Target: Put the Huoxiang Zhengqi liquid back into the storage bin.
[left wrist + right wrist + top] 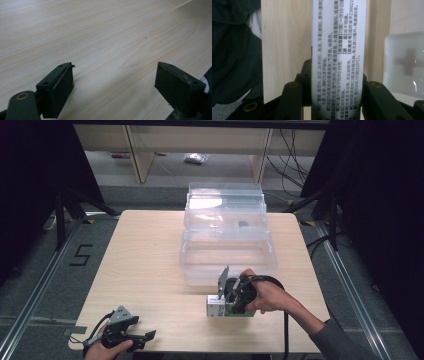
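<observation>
White printed box (pixel 338 60) gripped between jaws of right gripper (pixel 235 296), jaws clamped on both long sides; box held near table's (pixel 150 265) front edge, just before clear plastic bin (pixel 227 252). Second clear bin (pixel 225 205) set behind it. Left gripper (pixel 115 82) kept at front left corner, jaws spread wide, nothing between, bare table beneath.

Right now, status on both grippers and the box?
Right gripper shut on white box, near table's front. Left gripper open, empty. Clear bin just behind.
</observation>
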`<state>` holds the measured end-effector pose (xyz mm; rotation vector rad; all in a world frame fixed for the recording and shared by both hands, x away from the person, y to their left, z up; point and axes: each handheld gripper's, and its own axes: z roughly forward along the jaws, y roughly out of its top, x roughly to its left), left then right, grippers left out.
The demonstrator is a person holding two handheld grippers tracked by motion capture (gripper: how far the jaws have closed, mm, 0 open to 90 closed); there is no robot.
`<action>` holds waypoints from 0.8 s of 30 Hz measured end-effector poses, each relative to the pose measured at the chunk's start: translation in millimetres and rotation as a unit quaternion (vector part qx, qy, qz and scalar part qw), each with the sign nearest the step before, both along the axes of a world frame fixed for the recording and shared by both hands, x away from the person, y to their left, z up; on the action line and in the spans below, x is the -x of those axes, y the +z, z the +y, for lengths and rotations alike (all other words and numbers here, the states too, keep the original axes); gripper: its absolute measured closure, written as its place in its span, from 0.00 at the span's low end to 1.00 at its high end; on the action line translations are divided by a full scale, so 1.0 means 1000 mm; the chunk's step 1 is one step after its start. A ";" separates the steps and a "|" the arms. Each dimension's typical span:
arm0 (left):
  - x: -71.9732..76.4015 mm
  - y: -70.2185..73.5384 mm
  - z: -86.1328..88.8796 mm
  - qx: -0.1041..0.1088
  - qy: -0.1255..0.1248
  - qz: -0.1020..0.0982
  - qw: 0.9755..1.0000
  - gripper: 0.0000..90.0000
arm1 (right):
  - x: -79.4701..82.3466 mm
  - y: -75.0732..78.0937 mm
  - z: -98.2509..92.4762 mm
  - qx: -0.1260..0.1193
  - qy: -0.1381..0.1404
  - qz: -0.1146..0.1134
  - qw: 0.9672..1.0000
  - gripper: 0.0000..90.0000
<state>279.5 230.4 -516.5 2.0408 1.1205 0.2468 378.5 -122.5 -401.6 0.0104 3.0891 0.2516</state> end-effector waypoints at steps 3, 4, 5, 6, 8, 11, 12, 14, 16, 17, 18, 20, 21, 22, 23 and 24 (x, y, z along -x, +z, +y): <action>0.000 0.000 0.000 0.001 -0.007 0.003 1.000 0.16 | -0.001 0.003 -0.002 -0.003 -0.003 0.000 1.000 0.72; 0.000 0.000 0.000 0.003 -0.001 0.002 1.000 0.16 | -0.002 0.006 -0.004 -0.003 -0.003 0.001 1.000 0.72; 0.000 0.000 -0.001 0.006 0.002 0.000 1.000 0.16 | -0.001 0.008 -0.005 0.003 -0.018 0.004 1.000 0.72; 0.000 0.000 -0.001 0.006 0.003 0.000 1.000 0.16 | -0.002 0.011 -0.006 0.001 -0.019 0.003 1.000 0.72; 0.001 0.000 -0.001 0.014 0.003 0.001 1.000 0.16 | -0.004 0.014 -0.006 0.000 -0.002 0.002 1.000 0.72; 0.001 0.000 -0.002 0.015 0.004 0.000 1.000 0.16 | -0.003 0.018 -0.007 -0.001 -0.017 0.002 1.000 0.72; 0.000 0.000 -0.001 0.007 0.004 0.000 1.000 0.16 | -0.005 0.023 -0.008 -0.006 -0.013 -0.002 1.000 0.72; 0.000 -0.001 -0.001 0.011 0.003 0.002 1.000 0.16 | -0.005 0.028 -0.008 -0.007 -0.015 -0.004 1.000 0.72; 0.000 0.000 -0.001 0.015 0.004 0.001 1.000 0.16 | -0.008 0.032 -0.008 -0.011 -0.001 -0.006 1.000 0.72; 0.000 0.000 -0.001 0.015 0.004 0.001 1.000 0.16 | -0.008 0.032 -0.008 -0.011 -0.001 -0.006 1.000 0.72; 0.000 0.000 -0.001 0.016 0.004 0.000 1.000 0.16 | -0.010 0.038 -0.010 -0.015 0.000 -0.007 1.000 0.72; 0.000 -0.001 -0.001 0.014 0.004 0.000 1.000 0.16 | -0.010 0.041 -0.011 -0.012 -0.011 -0.006 1.000 0.72; 0.000 -0.001 -0.001 0.015 0.004 0.000 1.000 0.16 | -0.013 0.041 -0.012 -0.022 0.003 -0.011 1.000 0.72; 0.001 0.000 -0.001 0.012 0.003 0.001 1.000 0.16 | -0.015 0.043 -0.012 -0.023 0.007 -0.014 1.000 0.72; 0.001 0.000 -0.001 0.012 0.003 0.001 1.000 0.16 | -0.015 0.043 -0.012 -0.023 0.007 -0.014 1.000 0.72; 0.001 0.000 -0.001 0.013 0.004 0.001 1.000 0.16 | -0.015 0.046 -0.014 -0.024 0.002 -0.009 1.000 0.72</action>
